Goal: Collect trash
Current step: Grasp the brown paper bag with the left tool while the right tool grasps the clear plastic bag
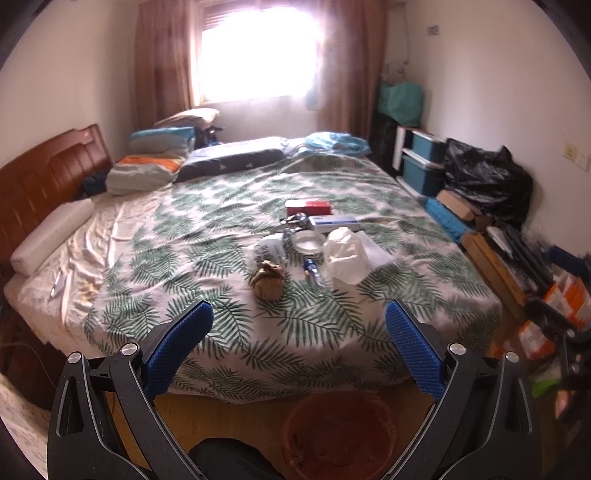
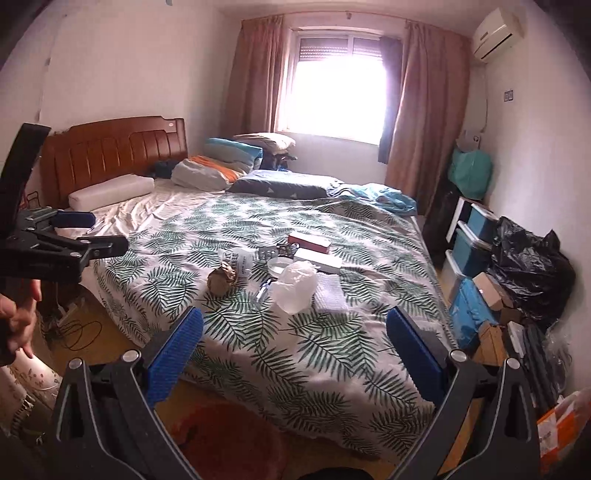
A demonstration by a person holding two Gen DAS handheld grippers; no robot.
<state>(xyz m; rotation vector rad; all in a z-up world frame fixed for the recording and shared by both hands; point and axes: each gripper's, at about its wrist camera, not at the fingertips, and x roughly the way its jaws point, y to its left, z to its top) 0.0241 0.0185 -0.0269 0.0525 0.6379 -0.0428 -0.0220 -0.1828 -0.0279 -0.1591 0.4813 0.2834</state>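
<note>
Only the right wrist view showed the left gripper [image 2: 79,236] from the side and an air conditioner [image 2: 495,33]. Both the right gripper [image 2: 295,332] and the left one had their fingers spread wide, holding nothing. Ahead of them, trash lay on the leaf-patterned bed [image 1: 221,221]: a crumpled paper ball [image 1: 266,281], a white plastic bag [image 1: 345,258] and a red box [image 1: 308,207]. A reddish bin [image 1: 338,432] stood on the floor just below the fingers.
</note>
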